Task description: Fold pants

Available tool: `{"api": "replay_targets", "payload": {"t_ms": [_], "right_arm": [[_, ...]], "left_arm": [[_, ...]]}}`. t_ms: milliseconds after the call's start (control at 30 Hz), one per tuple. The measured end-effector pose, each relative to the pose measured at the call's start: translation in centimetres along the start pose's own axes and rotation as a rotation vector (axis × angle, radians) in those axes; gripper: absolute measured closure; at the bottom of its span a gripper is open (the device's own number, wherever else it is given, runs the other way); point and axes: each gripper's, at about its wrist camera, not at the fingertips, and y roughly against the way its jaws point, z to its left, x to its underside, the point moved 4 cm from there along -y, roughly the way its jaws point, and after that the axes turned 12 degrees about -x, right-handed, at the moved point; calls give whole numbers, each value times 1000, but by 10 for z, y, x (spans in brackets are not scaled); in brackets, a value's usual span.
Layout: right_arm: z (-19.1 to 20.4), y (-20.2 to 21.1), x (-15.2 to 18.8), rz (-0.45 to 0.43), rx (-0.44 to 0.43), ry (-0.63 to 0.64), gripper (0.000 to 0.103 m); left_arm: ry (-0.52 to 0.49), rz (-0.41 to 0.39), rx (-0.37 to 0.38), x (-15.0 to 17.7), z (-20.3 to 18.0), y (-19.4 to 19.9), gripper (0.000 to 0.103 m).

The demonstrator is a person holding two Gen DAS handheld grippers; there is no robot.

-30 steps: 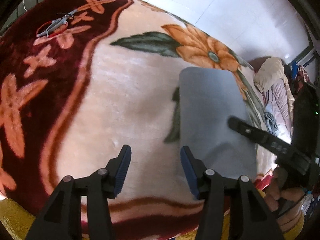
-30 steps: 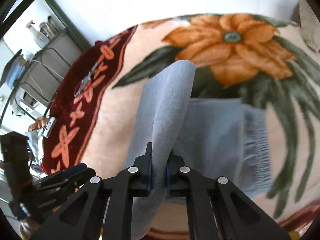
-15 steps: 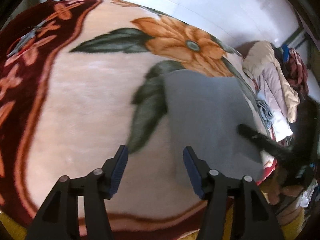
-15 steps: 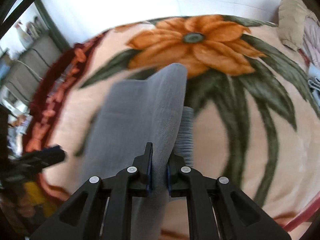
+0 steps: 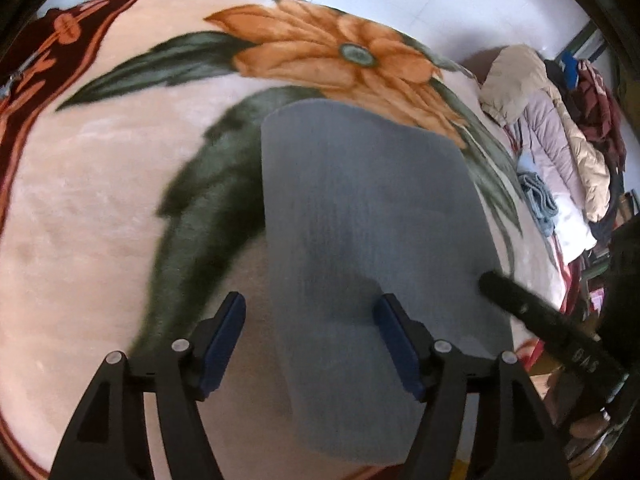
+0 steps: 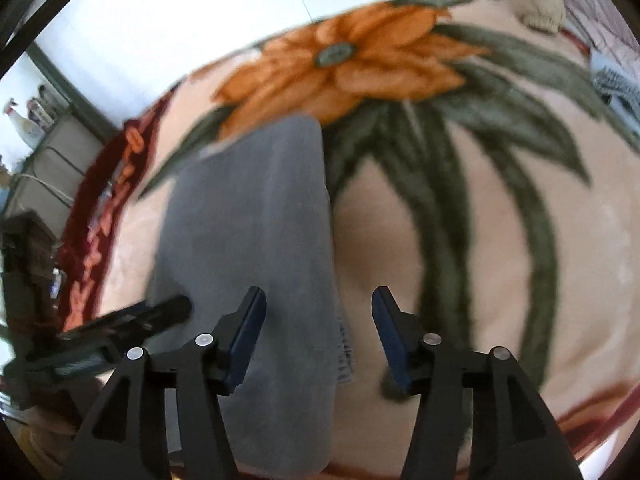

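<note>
Pants (image 5: pixel 372 216): grey cloth, matt, with a fine soft nap; a ribbed knit edge shows in the right wrist view. Blanket (image 5: pixel 100 208): thick plush pile, faintly sheened, printed with flowers. Left gripper (image 5: pixel 310 338) and right gripper (image 6: pixel 318 330): matt black plastic, blue pads (image 5: pixel 224 344), small bright metal pins. Jacket (image 5: pixel 560 136): quilted fabric.

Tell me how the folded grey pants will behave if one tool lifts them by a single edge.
The grey pants look like soft fabric lying flat in layers on the plush floral blanket, so they would probably droop and unfold. They seem light for their size. The fuzzy blanket likely grips them, so pushing may bunch them.
</note>
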Motion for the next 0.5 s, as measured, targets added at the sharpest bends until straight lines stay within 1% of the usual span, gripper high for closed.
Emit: {"api": "replay_targets", "payload": {"t_ms": [100, 167, 200, 233, 267, 300, 333, 367, 400, 433, 467, 500], "right_arm": [[-8, -13, 3, -2, -23, -26, 41], [-8, -13, 5, -17, -30, -35, 41], [-6, -13, 6, -15, -29, -26, 44], [-4, -14, 7, -8, -40, -19, 61], [0, -15, 7, -1, -78, -21, 62], [2, -16, 7, -2, -78, -25, 64], [3, -14, 7, -6, -71, -14, 68], [5, -13, 7, -11, -66, -3, 71], [7, -11, 7, -19, -68, -2, 77], [10, -7, 7, -31, -80, -9, 82], [13, -3, 6, -44, -97, -20, 84], [16, 0, 4, -53, -117, -28, 86]], "left_arm": [[15, 14, 17, 0, 0, -6, 31], [-1, 13, 12, 0, -2, -9, 31], [-10, 8, 16, -1, -4, -9, 31], [-17, 8, 21, -1, -6, -9, 33], [-22, 8, 27, -1, -8, -9, 41], [-29, 3, 28, -1, -10, -8, 48], [-38, -7, 19, 0, -12, -6, 51], [-49, -19, 14, 0, -13, -4, 59], [-55, -32, 15, 0, -13, -1, 67], [-55, -36, 14, -1, -13, 2, 70], [-50, -40, 18, -1, -12, 6, 76], [-42, -45, 25, -1, -11, 10, 78]]}}
